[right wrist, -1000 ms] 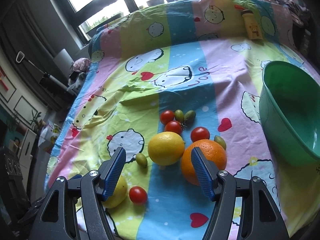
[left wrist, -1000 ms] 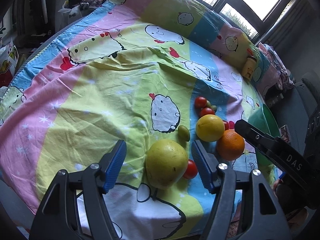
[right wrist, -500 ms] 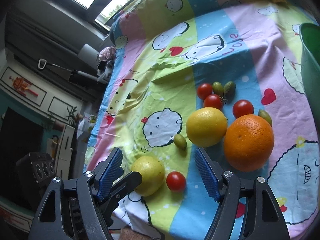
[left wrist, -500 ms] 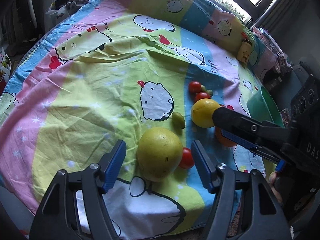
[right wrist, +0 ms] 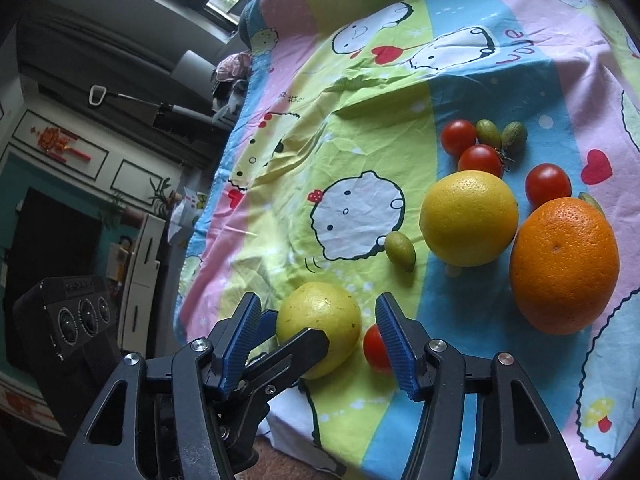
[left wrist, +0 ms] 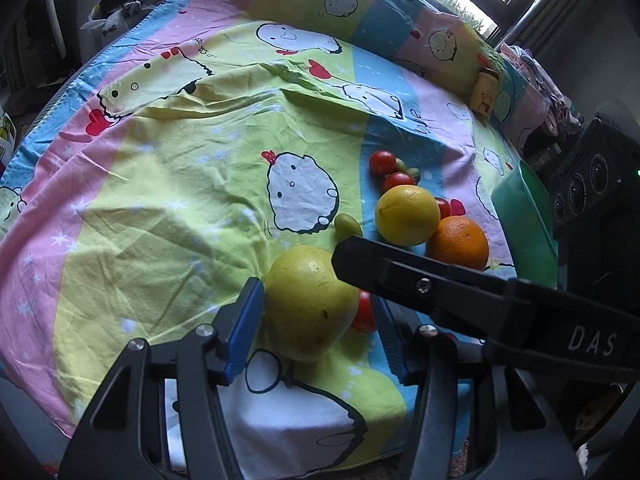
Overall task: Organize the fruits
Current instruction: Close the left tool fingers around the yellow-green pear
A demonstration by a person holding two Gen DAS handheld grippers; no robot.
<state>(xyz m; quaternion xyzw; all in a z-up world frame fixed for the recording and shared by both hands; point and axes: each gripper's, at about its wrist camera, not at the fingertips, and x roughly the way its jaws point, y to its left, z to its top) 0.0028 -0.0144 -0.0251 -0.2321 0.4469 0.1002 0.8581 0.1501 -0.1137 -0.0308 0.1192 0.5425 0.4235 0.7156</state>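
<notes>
Large pale-yellow round fruit point(left wrist: 310, 304) | left gripper point(left wrist: 316, 328) fingers closing around it, not yet gripping | right gripper point(right wrist: 318, 340) closing, empty | next: seat grip, lift toward green plastic basin point(left wrist: 524, 224)

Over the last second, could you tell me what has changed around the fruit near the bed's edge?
The left gripper has been closing around the pale yellow fruit; one pad now touches it, the other not yet. The right gripper swung over from the orange towards that same fruit, and its jaws are closing too. All the fruit and the green basin stayed put.
</notes>
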